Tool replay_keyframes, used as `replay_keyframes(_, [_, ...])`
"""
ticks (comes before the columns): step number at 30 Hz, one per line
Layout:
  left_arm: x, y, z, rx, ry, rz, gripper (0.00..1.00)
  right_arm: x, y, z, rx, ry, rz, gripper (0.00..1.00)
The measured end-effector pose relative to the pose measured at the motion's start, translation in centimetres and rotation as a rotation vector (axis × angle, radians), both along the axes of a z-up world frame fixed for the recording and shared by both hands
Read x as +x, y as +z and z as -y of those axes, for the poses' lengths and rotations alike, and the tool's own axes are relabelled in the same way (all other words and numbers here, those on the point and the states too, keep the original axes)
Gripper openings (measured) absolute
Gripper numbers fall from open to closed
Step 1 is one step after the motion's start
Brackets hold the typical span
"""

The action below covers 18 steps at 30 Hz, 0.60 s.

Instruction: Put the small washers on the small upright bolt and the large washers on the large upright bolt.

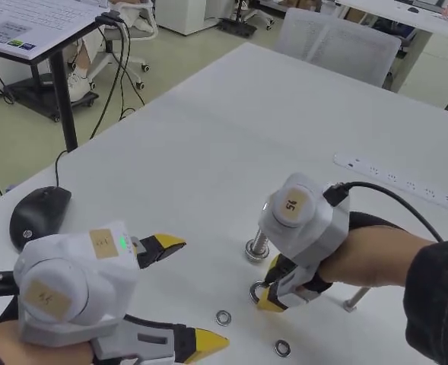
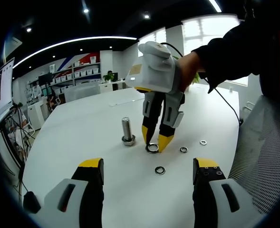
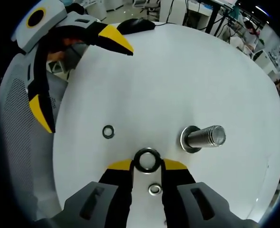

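The right gripper point(image 3: 147, 165), jaws narrowed, is pinching a large washer point(image 3: 147, 160) lying toward the table's point(image 1: 231, 137) near edge, beside the large upright bolt point(image 3: 204, 137). The left gripper point(image 2: 148, 164) is hovering wide-jawed. Next comes lifting and centring the washer over the bolt's tip.

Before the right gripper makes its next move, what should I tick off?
1. Right gripper tongs closed on large washer: ok.
2. Washer raised off the table: cannot tell.
3. Large upright bolt standing beside it, top free: ok.
4. Left gripper open, apart from bolt and washer: ok.
5. Small washers on small upright bolt: not ok, several lie loose on table.
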<state>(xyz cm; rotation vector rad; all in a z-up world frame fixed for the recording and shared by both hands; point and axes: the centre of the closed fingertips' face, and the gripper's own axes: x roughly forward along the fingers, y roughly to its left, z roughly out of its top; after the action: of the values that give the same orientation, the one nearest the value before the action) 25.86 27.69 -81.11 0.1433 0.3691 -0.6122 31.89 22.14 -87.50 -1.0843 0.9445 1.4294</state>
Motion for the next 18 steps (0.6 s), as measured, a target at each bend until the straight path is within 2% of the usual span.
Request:
replay_keyframes(10, [0.06, -0.11, -0.07, -0.007, 0.002, -0.004, 0.76, -0.02, 0.03, 0.29, 0.001, -0.014, -0.003, 0.24])
replay_keyframes(18, [0.18, -0.18, 0.05, -0.009, -0.002, -0.005, 0.76, 0.36, 0.85, 0.68, 0.014, -0.037, -0.002, 0.24])
